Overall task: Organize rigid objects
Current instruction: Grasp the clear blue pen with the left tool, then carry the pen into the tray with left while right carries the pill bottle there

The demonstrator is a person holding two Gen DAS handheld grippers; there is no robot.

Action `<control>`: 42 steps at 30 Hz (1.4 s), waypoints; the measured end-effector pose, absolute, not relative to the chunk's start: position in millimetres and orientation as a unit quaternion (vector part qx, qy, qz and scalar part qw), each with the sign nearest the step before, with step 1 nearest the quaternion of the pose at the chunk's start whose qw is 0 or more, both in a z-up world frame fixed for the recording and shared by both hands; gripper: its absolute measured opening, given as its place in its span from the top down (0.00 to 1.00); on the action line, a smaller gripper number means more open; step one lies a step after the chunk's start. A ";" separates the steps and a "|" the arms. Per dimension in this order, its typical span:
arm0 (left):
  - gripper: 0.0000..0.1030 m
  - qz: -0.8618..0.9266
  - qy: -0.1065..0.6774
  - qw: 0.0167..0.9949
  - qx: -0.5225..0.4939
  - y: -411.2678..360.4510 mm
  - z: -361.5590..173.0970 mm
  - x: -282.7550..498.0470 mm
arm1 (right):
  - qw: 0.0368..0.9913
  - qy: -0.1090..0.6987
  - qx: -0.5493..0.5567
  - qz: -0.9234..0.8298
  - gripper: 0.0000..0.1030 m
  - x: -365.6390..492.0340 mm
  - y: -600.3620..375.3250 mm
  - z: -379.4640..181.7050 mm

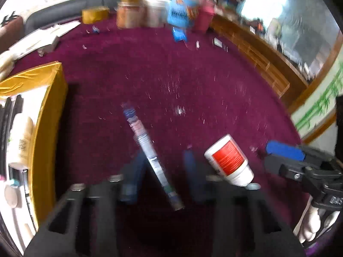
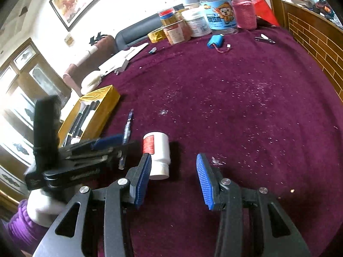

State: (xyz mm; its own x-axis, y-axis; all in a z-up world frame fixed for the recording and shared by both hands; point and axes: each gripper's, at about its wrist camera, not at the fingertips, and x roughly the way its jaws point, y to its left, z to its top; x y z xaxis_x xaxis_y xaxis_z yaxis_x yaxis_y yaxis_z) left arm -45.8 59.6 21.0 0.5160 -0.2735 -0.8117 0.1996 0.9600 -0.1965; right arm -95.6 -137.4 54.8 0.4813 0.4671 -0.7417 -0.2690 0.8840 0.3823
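Now my left gripper (image 2: 120, 143) pinches a pen (image 1: 150, 150) bound for the gold box (image 2: 107, 98), while my right gripper (image 2: 173, 180) hangs spread beside the white bottle (image 2: 157, 150) on the bench (image 2: 235, 107).

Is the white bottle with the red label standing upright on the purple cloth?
No. The white bottle lies on its side on the purple cloth, cap toward the camera.

The middle of the cloth (image 2: 235, 111) lies open, with free passage across to the brick-patterned wall (image 2: 315, 40). Jars (image 2: 193, 23) crowd the far edge. A gold box (image 2: 100, 107) blocks the left side. Near the grippers, a pen (image 2: 128, 124) and a fallen bottle (image 2: 157, 150) obstruct the cloth.
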 end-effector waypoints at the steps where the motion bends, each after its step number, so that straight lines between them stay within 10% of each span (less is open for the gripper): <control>1: 0.87 -0.142 0.474 0.868 -0.047 61.7 20.8 -46.1 | 0.855 0.460 0.102 0.217 0.62 -94.5 -133.7 54.5; 18: 0.93 -0.140 0.443 0.882 -0.077 81.3 39.3 -69.9 | 0.847 0.494 0.026 0.194 0.62 -66.9 -78.1 26.8; 27: 0.68 -0.114 0.459 0.881 -0.018 55.8 17.6 -38.8 | 0.855 0.487 0.001 0.179 0.70 -72.1 -77.3 27.9; 30: 0.94 -0.118 0.461 0.879 -0.019 59.0 16.4 -40.0 | 0.855 0.485 0.008 0.182 0.70 -75.8 -81.2 29.2; 42: 0.94 -0.185 0.404 0.881 -0.164 109.5 57.0 -87.7 | 0.875 0.436 0.029 0.207 0.70 -98.8 -79.0 74.7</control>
State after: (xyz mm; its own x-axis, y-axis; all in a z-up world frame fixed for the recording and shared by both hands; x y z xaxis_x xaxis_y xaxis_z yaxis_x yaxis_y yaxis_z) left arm -87.7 109.5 57.0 0.6052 -0.4583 -0.6509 0.1940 0.8779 -0.4377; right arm -98.8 -79.0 74.7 0.5338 0.3884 -0.7512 -0.3380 0.9122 0.2315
